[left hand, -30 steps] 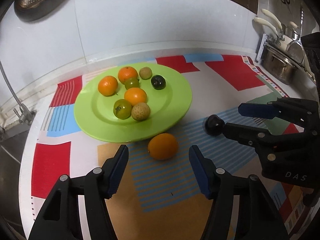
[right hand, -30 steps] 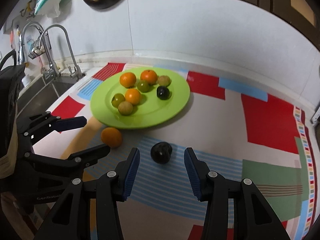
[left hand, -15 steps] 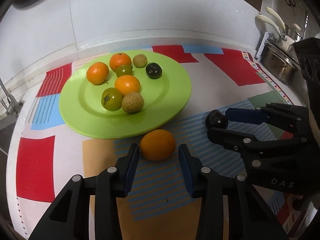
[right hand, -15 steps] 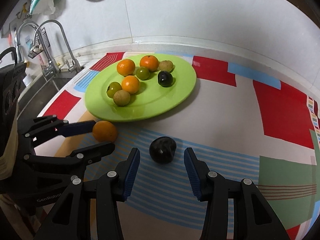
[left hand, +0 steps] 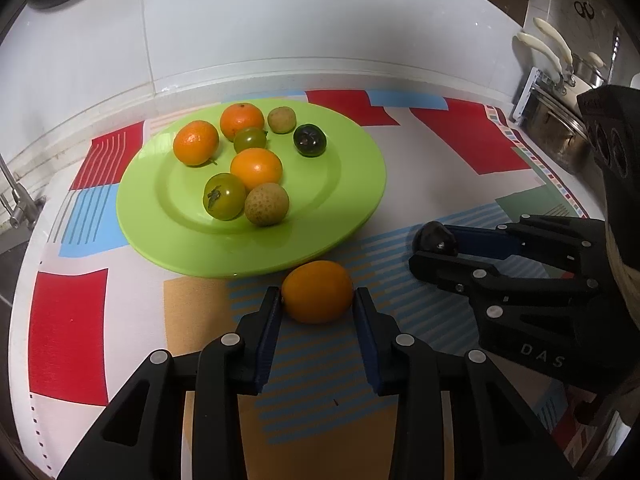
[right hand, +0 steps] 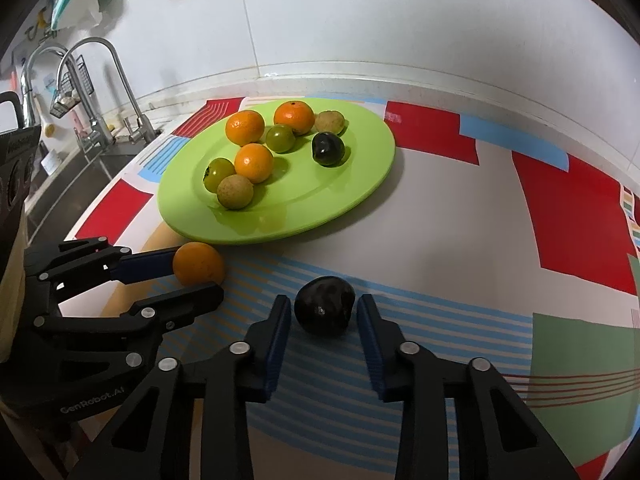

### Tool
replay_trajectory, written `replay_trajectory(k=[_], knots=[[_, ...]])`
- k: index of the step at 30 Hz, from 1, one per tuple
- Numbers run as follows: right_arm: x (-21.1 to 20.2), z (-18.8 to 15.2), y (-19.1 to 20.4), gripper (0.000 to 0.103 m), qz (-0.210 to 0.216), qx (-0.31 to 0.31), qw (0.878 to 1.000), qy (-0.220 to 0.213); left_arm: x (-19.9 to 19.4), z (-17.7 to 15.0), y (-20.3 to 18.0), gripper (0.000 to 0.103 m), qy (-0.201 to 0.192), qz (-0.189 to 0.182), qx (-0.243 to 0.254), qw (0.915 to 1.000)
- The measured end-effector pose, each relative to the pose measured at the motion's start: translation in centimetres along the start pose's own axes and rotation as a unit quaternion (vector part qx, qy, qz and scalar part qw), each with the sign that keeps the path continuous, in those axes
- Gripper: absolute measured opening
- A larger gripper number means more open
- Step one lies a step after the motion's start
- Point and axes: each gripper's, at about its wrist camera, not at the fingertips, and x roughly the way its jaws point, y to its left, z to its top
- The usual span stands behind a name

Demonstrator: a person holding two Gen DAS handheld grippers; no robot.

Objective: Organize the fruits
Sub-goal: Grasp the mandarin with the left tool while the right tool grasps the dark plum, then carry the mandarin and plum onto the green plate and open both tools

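A green plate (left hand: 352, 184) (right hand: 360, 184) holds several fruits: oranges, green tomatoes, tan fruits and one dark fruit. A loose orange (left hand: 317, 297) (right hand: 198, 264) lies on the mat in front of the plate. My left gripper (left hand: 316, 308) (right hand: 188, 276) is shut on it, both pads touching its sides. A loose dark fruit (right hand: 325, 310) (left hand: 434, 238) lies to the right. My right gripper (right hand: 324, 314) (left hand: 430, 246) straddles it, with small gaps at each pad.
A colourful patterned mat (left hand: 460, 148) covers the counter. A sink with taps (right hand: 92, 92) is at the left. Metal pots and a rack (left hand: 560, 128) stand at the right. A white wall (right hand: 360, 20) runs behind the plate.
My left gripper moved forward and closed on the orange. My right gripper advanced around the dark fruit and narrowed its jaws.
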Motion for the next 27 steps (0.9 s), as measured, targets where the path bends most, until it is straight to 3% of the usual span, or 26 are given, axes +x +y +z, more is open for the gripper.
replay_trajectory(k=[12, 22, 24, 26, 27], knots=[[-2.3, 0.1, 1.0, 0.031, 0.000, 0.007, 1.000, -0.021, -2.2, -0.1, -0.1, 0.036, -0.019, 0.006, 0.005, 0.9998], [-4.0, 0.3, 2.0, 0.022, -0.005, 0.008, 0.999, -0.037, -4.1, -0.6, 0.1, 0.036, -0.031, 0.013, 0.003, 0.9994], [-4.0, 0.0, 1.8, 0.024, 0.000, 0.020, 0.999, -0.034, -4.2, -0.8, 0.0, 0.036, -0.029, 0.013, 0.005, 0.9995], [-4.0, -0.4, 1.6, 0.043, -0.007, 0.028, 0.999, -0.032, -4.2, -1.2, -0.1, 0.036, -0.026, 0.012, 0.010, 0.9995], [-4.1, -0.6, 1.5, 0.046, -0.014, 0.030, 0.999, -0.033, -4.2, -1.3, -0.2, 0.036, -0.024, 0.013, 0.012, 0.9996]])
